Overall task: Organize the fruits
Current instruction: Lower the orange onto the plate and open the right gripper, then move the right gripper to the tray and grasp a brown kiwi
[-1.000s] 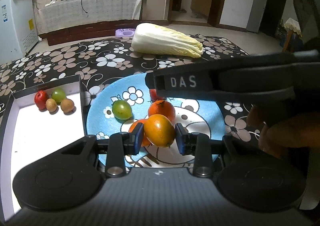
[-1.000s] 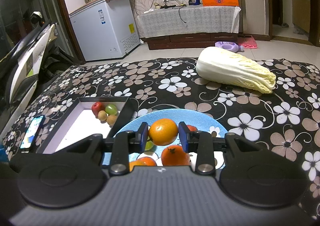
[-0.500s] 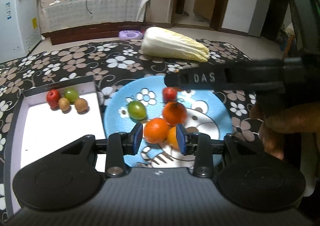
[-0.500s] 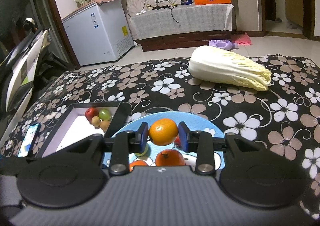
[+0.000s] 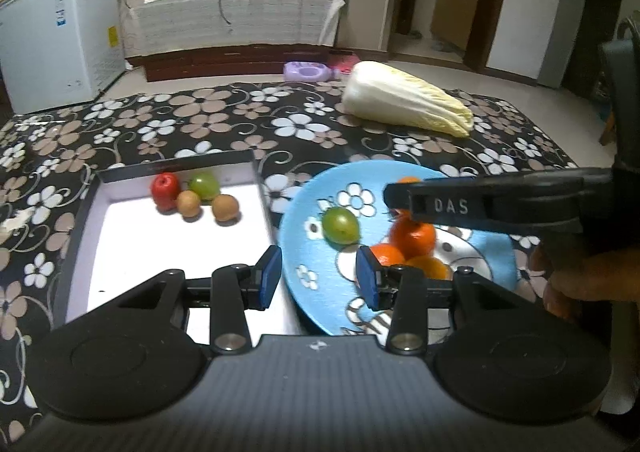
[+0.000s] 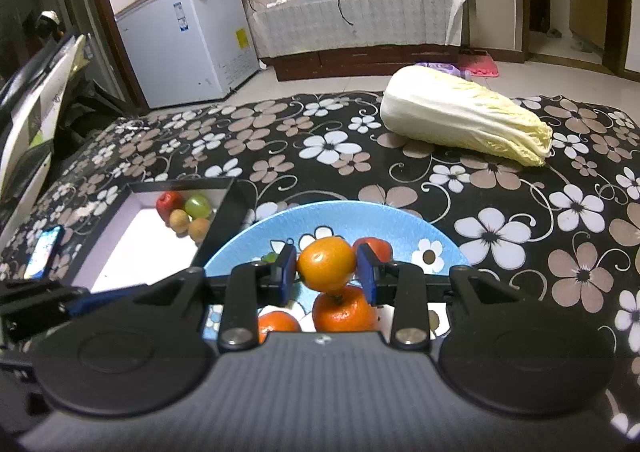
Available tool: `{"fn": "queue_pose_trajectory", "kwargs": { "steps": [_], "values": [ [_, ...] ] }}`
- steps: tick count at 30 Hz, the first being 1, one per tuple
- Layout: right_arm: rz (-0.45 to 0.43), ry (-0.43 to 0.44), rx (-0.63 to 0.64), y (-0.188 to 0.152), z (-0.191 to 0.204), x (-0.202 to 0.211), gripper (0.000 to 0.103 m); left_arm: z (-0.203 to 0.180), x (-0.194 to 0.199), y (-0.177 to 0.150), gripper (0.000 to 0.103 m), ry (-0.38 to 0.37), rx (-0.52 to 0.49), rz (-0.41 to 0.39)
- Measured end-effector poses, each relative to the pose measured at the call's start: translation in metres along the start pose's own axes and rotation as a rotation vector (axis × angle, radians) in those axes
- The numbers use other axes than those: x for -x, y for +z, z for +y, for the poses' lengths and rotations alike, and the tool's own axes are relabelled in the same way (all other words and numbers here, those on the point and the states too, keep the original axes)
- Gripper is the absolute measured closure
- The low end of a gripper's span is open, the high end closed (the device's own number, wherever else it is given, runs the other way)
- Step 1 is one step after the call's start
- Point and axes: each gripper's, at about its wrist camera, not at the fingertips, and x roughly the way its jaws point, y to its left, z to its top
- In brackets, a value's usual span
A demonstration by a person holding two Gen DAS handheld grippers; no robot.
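A blue flowered plate (image 5: pixel 316 252) holds a green fruit (image 5: pixel 340 225) and several oranges (image 5: pixel 412 238). A white-lined box (image 5: pixel 132 252) to its left holds a red fruit (image 5: pixel 165 186), a green one (image 5: pixel 204 185) and two brown ones (image 5: pixel 225 207). My left gripper (image 5: pixel 318 283) is open and empty over the gap between box and plate. My right gripper (image 6: pixel 326 271) is shut on an orange (image 6: pixel 326 268) and holds it above the plate (image 6: pixel 400 224). Its finger crosses the left wrist view (image 5: pixel 480 208).
A napa cabbage (image 5: pixel 404 100) lies at the far right of the flowered tablecloth (image 5: pixel 200 124). A phone (image 6: pixel 42 252) lies left of the box (image 6: pixel 132 236). A white freezer (image 6: pixel 188 48) and a covered cabinet (image 6: pixel 360 24) stand beyond the table.
My left gripper let go of its orange, opened wide and drew left toward the box. My right gripper keeps its orange, held over the plate.
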Motion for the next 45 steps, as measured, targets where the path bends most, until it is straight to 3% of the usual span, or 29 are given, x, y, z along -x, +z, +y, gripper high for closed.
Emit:
{"fn": "queue_pose_trajectory", "kwargs": {
  "steps": [11,18,22,26,30,35,39,45],
  "values": [
    [0.011,-0.014,0.007,-0.002,0.003,-0.007,0.067,0.033,0.009,0.001,0.055,0.052,0.072,-0.009],
    [0.009,-0.019,0.0,-0.001,0.002,-0.006,0.066,0.06,0.02,0.0,0.049,0.085,0.109,-0.02],
    [0.003,-0.056,-0.001,0.0,0.002,-0.004,0.067,0.074,0.026,-0.001,0.047,0.094,0.13,-0.027],
    [-0.022,-0.06,-0.017,0.002,0.002,-0.001,0.062,0.086,0.029,-0.002,0.047,0.113,0.147,-0.025],
    [-0.067,-0.027,-0.011,0.006,0.01,0.003,0.062,0.096,0.032,-0.003,0.047,0.125,0.168,-0.026],
    [-0.092,0.082,0.063,0.009,0.037,-0.001,0.062,0.1,0.035,-0.003,0.046,0.133,0.168,-0.026],
    [-0.074,0.158,0.161,0.009,0.068,-0.013,0.063,0.104,0.037,-0.004,0.046,0.138,0.172,-0.024],
    [-0.023,0.178,0.248,0.007,0.098,-0.039,0.064,0.114,0.042,-0.005,0.046,0.143,0.176,-0.026]
  ]
}}
